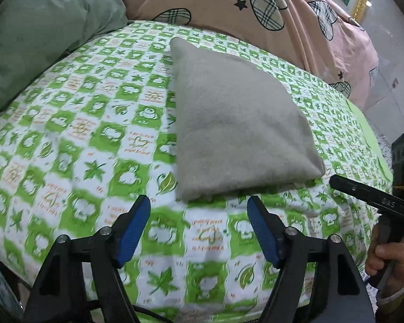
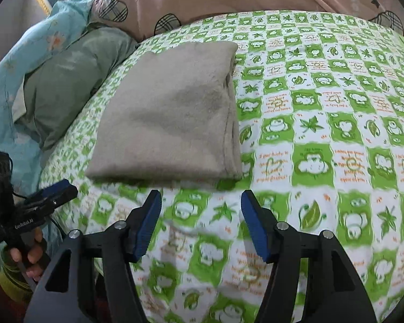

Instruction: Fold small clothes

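A folded grey cloth (image 1: pixel 237 121) lies flat on the green-and-white patterned bed sheet (image 1: pixel 80 134); it also shows in the right wrist view (image 2: pixel 169 118). My left gripper (image 1: pixel 199 204) is open and empty, just short of the cloth's near edge. My right gripper (image 2: pixel 200 200) is open and empty, just short of the cloth's near right corner. The right gripper also shows at the right edge of the left wrist view (image 1: pixel 363 193), and the left gripper shows at the left of the right wrist view (image 2: pixel 56 191).
A pink quilt with plaid hearts (image 1: pixel 256 2) is bunched at the back of the bed. A grey-green pillow (image 1: pixel 40 40) and a light blue floral cover (image 2: pixel 27 62) lie at the left. The bed's edge drops off at the right (image 1: pixel 374 140).
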Demonstrator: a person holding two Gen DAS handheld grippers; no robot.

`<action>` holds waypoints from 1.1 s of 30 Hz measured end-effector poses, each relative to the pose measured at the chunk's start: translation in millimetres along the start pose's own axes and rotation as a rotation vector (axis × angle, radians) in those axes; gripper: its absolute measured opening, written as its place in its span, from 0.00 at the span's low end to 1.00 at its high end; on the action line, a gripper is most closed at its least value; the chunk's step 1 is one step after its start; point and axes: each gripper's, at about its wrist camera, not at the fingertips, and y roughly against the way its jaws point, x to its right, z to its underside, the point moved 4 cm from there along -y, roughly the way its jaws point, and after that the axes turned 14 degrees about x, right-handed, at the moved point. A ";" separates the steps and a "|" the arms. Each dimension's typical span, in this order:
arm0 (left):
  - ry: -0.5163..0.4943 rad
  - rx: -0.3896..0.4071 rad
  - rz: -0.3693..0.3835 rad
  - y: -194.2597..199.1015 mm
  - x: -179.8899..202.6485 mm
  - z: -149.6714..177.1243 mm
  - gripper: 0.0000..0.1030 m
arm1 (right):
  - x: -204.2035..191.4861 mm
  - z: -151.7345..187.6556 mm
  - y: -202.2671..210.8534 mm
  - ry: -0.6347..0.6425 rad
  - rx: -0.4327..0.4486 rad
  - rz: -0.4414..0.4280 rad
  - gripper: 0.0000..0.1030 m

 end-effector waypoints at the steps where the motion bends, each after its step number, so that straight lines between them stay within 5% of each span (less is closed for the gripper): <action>1: -0.007 0.001 -0.008 2.6 0.2 1.8 0.76 | -0.4 2.2 0.9 0.002 -0.004 -0.001 0.61; 12: -0.056 -0.087 -0.162 2.9 -6.1 33.8 0.83 | -8.0 17.7 9.5 0.038 -0.041 -0.009 0.69; 22: -0.145 -0.049 -0.259 25.3 -1.3 16.6 0.83 | -23.6 -3.6 27.3 0.092 -0.016 -0.039 0.76; 33: -0.148 0.009 -0.206 45.4 14.1 -23.3 0.91 | -22.3 -12.9 22.5 0.091 -0.014 -0.034 0.86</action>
